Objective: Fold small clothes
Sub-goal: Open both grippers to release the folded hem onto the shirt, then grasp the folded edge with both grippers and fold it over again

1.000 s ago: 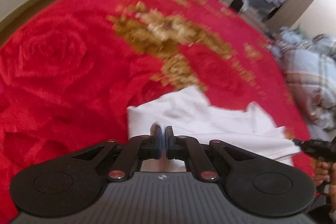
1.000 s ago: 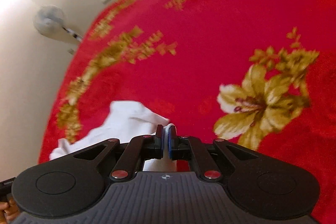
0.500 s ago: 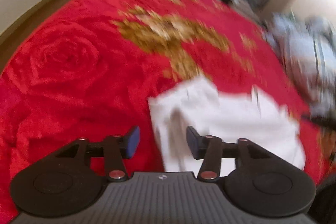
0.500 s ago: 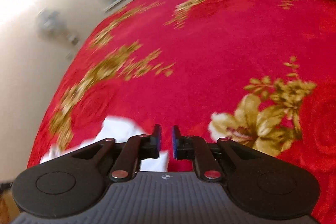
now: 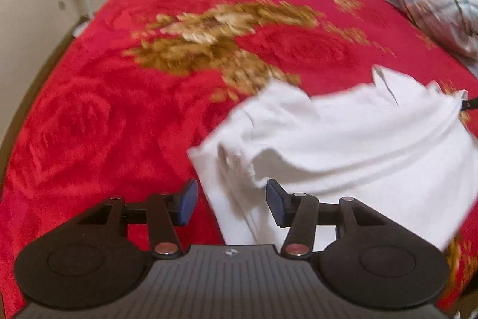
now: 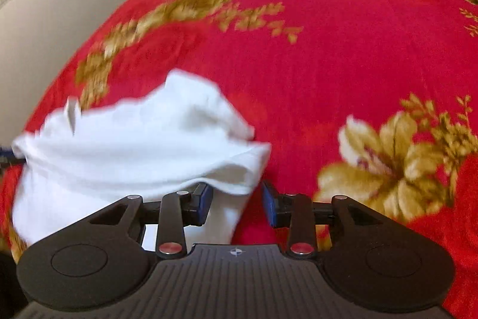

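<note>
Soft, light white cotton garment (image 5: pixel 343 145) lies rumpled on the red floral plush blanket (image 5: pixel 104 109), sagging at our left gripper (image 5: pixel 231 201), jaws apart, and our opening right gripper (image 6: pixel 237 204); we judge its four o'clock hem the best hold.

The red blanket (image 5: pixel 119 109) is viewed closely, angled downward, from both wrists; the white garment (image 5: pixel 358 145) is shared.
</note>
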Tool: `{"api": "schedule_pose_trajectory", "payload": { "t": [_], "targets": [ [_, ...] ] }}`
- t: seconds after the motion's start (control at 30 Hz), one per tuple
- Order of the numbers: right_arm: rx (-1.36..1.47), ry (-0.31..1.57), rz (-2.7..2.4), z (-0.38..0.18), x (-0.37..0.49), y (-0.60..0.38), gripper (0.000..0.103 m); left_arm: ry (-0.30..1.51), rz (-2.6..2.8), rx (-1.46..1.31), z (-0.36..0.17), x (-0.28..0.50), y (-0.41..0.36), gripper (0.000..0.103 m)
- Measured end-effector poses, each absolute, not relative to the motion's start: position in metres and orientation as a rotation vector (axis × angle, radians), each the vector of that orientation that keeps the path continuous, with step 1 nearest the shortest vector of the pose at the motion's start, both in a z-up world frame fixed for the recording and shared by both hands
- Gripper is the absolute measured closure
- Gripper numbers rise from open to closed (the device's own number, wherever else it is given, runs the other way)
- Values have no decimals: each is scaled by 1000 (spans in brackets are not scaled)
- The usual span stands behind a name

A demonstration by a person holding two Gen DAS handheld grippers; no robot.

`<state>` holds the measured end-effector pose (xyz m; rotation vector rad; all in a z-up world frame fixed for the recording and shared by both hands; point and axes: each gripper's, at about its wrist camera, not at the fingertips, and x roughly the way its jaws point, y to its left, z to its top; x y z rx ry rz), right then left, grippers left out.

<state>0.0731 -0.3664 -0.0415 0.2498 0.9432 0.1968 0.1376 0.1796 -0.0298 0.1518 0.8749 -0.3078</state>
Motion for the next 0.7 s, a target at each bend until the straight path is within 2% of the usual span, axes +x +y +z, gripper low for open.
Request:
{"api": "schedule_pose_trajectory", "payload": {
  "t": [0.07,0.2,0.47,0.57,0.7],
  "targets": [
    [308,865,187,-34,83,-370,73,824,-250,51,-21,150,188,47],
    [462,710,87,-24,94,-387,73,808,-184,-175,-14,166,209,48],
    [446,767,99,-16,95,-409,72,852,-254,-141,-17,169,204,48],
    [381,796,155,-11,91,-414,65,857,-280,-178,-14,170,211,47],
    [313,843,193,-16,85,-410,64,905,-273,-156,-18,174,213,47]
  ]
}}
